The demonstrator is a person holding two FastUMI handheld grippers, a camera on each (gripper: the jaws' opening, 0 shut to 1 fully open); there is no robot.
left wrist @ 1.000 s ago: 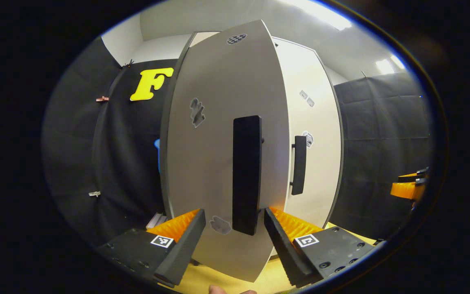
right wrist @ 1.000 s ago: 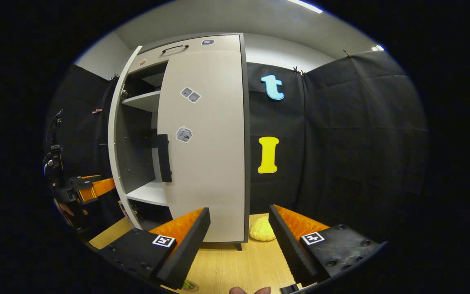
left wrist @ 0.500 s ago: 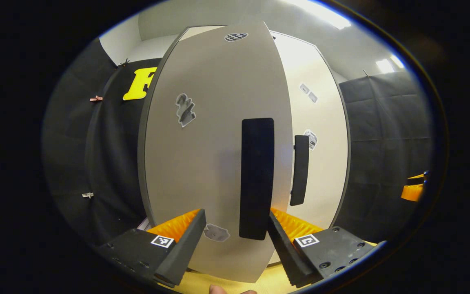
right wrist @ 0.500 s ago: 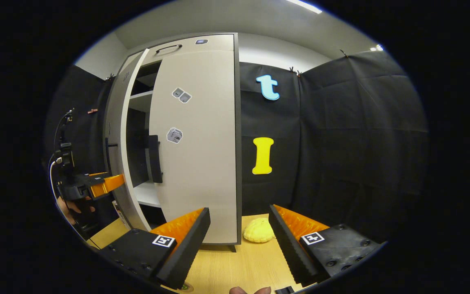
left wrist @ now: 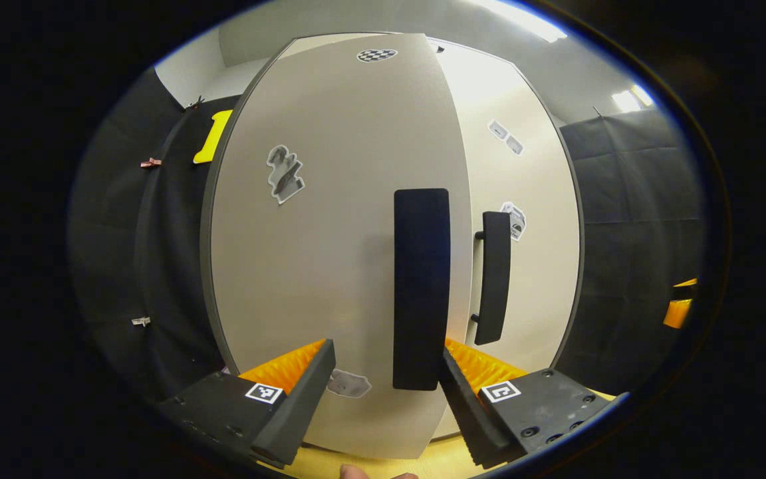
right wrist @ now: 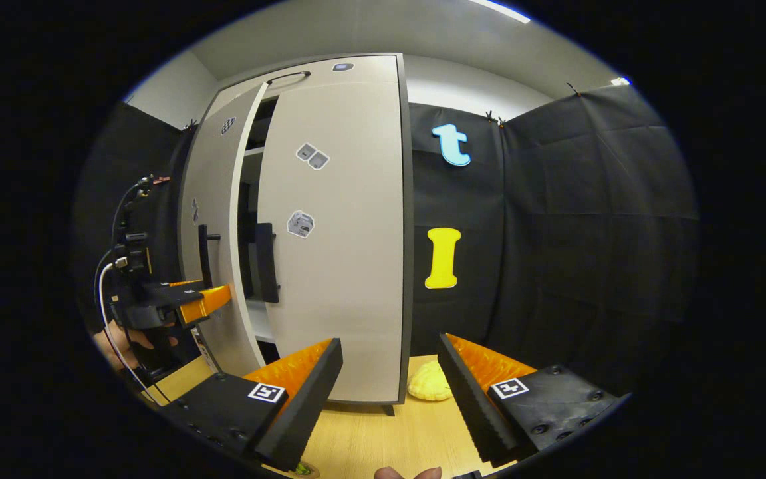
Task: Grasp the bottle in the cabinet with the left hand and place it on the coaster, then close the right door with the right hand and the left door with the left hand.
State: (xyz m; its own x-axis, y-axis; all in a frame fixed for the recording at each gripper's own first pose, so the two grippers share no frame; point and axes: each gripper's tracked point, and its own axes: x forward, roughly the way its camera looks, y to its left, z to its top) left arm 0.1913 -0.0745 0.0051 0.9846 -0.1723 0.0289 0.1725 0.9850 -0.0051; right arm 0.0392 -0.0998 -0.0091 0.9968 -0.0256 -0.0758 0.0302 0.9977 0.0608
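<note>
Grey panels of the cabinet (right wrist: 356, 73) are standing on the wooden table (right wrist: 370, 432). The right door (right wrist: 343, 233) is sitting flush, while the left door (left wrist: 330, 253) is hanging slightly ajar. The left gripper (left wrist: 383, 392) is facing that door with its jaws spread around the foot of the black handle (left wrist: 421, 286), not pinching it. The right gripper (right wrist: 389, 399) is hovering spread and holding nothing, near a yellow item (right wrist: 428, 388).

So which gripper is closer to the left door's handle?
Left. The left gripper is right at the left door's handle; the right gripper faces the right door.
</note>
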